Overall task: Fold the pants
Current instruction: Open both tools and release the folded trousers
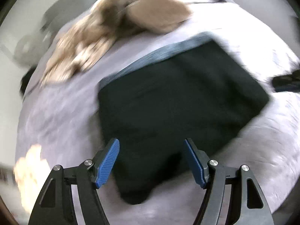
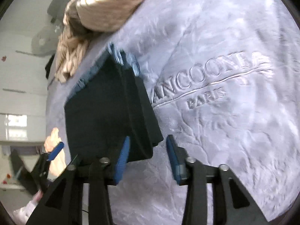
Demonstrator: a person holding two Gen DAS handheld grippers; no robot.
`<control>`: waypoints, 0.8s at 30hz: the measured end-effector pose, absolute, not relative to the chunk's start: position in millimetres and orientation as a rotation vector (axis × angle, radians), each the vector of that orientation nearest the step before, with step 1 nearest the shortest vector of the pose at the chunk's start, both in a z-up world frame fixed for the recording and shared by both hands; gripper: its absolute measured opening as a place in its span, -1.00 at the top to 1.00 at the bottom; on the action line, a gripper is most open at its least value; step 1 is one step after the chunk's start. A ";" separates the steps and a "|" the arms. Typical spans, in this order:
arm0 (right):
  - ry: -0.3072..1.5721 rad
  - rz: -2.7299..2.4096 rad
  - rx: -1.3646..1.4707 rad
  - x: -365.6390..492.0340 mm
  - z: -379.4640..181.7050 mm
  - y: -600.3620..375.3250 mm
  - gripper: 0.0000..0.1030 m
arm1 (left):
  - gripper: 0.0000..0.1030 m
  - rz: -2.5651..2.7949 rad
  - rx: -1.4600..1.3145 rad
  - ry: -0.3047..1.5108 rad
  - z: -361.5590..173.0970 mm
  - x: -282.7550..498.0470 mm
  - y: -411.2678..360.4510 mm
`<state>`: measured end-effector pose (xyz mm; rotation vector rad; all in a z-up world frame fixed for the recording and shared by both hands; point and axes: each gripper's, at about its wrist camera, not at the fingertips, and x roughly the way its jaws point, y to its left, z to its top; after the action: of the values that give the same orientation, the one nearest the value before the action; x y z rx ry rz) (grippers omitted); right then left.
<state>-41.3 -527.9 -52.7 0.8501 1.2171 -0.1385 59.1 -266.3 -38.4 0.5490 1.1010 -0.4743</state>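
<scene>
Both grippers, left gripper [image 1: 151, 161] and right gripper [image 2: 147, 158], hover released over folded dark pants [image 1: 174, 110].
Pants' long axis runs seven to one o'clock on a lilac blanket [image 2: 225, 131]; beige knitwear [image 1: 116, 28] at eleven.

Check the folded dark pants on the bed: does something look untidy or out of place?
Mostly tidy. The dark pants lie folded in a compact block on the lilac blanket, but a blue-grey layer sticks out unevenly along the far edge. Both tongs, left and right, are open.
</scene>
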 end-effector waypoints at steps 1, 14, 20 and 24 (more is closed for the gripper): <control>1.194 -0.141 0.851 -44.4 -45.4 -528.0 0.48 | -0.40 -0.454 0.529 1.121 -41.2 63.2 -260.0; 1.320 -0.148 0.695 -13.9 -62.9 -474.6 0.48 | -0.78 -0.436 0.424 1.341 -53.0 68.2 -227.2; 1.338 -0.146 0.689 -32.6 -38.8 -472.7 0.30 | -0.78 -0.413 0.411 1.378 -37.8 61.1 -214.9; 1.332 -0.166 0.719 -48.4 -34.7 -462.5 -0.01 | -0.78 -0.419 0.375 1.382 -29.2 59.1 -210.2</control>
<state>-48.4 -462.5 -34.7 0.7185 1.3319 -0.1659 59.1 -210.2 -29.2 0.3749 1.3818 -0.4190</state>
